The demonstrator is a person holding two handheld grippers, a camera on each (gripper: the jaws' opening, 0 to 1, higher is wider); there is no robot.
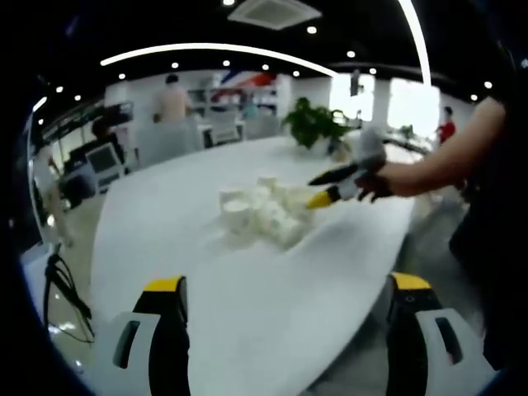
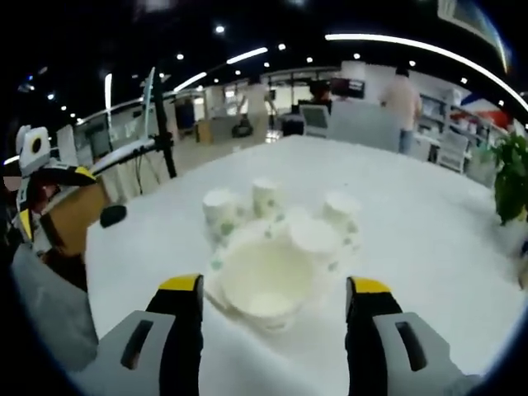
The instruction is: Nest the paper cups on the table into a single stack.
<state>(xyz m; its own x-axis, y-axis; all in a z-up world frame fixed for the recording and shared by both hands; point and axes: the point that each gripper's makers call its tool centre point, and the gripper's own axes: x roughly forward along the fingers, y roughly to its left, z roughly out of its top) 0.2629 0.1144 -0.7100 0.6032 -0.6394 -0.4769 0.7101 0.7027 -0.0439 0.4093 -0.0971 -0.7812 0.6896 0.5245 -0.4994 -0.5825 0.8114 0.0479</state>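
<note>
Right gripper (image 2: 274, 309): jaws spread, hovering over the paper cups (image 2: 276, 247), nothing pinched; nearest cup lies on its side, mouth toward the camera.
Left gripper (image 1: 286, 309): jaws spread, empty, above the near edge of the table (image 1: 247, 330).
Paper cups: clustered mid-table, several upright, well apart from the left gripper.
Plant (image 1: 313, 124): at the far edge.

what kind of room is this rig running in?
Looks like an open-plan office or lab. A large white table holds the paper cups, with computer monitors on desks beyond, shelving along the far wall, a potted plant, and ceiling strip lights.
</note>
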